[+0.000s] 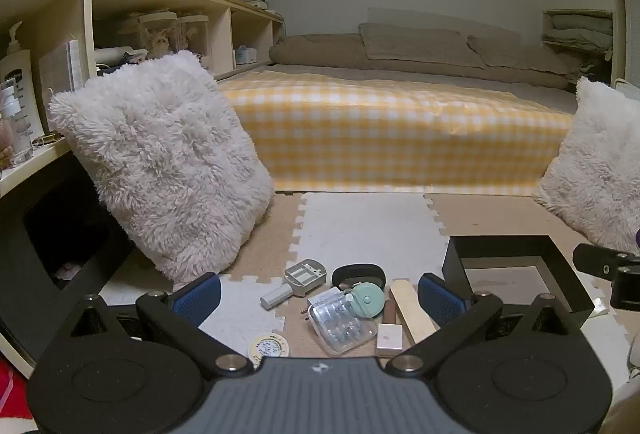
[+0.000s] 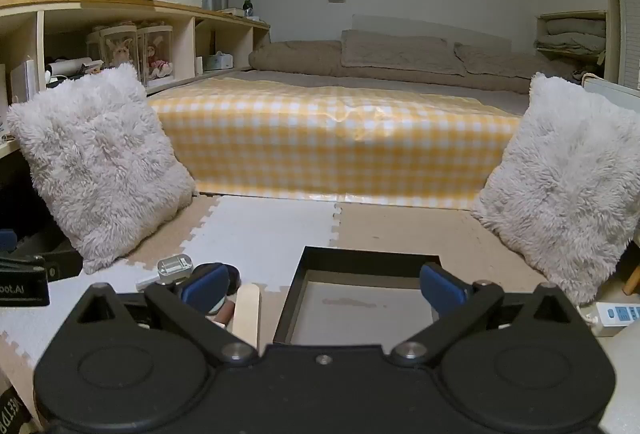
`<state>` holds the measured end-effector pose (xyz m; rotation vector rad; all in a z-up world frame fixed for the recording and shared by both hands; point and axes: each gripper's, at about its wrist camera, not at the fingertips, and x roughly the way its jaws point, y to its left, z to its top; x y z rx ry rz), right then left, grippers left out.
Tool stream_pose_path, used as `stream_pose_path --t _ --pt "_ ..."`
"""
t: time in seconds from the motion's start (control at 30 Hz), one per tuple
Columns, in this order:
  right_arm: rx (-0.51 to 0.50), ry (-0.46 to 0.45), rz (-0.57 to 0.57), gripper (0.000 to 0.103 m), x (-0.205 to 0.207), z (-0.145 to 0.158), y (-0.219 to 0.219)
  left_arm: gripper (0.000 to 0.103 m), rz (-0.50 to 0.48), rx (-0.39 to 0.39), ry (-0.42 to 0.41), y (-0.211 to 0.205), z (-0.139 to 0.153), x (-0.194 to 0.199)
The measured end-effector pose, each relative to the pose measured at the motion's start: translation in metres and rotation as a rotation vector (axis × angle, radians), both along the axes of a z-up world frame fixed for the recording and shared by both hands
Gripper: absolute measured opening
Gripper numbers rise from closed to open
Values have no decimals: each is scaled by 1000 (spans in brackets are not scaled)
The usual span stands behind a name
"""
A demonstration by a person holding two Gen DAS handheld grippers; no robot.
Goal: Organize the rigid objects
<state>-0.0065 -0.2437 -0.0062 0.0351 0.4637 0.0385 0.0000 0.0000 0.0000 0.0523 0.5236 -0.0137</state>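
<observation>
Small rigid objects lie in a heap on the foam floor mat: a grey handled gadget [image 1: 298,278], a black oval case [image 1: 359,275], a mint round item [image 1: 367,298], a clear plastic box [image 1: 342,326], a wooden stick [image 1: 412,310], a white block [image 1: 389,338] and a tape roll [image 1: 269,348]. My left gripper [image 1: 318,298] is open above the heap, holding nothing. A black open box [image 2: 362,300] with a pale floor stands to the right. My right gripper [image 2: 324,288] is open and empty over that box. The stick [image 2: 247,314] shows left of it.
Two fluffy white pillows [image 1: 160,161] [image 2: 568,189] lean at left and right. A bed with a yellow checked cover [image 1: 396,129] lies behind. Wooden shelves [image 1: 120,13] run along the left. A power strip [image 2: 618,314] lies at the right.
</observation>
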Motion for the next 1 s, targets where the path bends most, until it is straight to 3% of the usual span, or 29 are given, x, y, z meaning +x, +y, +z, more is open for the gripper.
stream_pose_path --t 1.0 --pt "-11 7 0 103 1 -1 2 103 1 3 2 0 0 0"
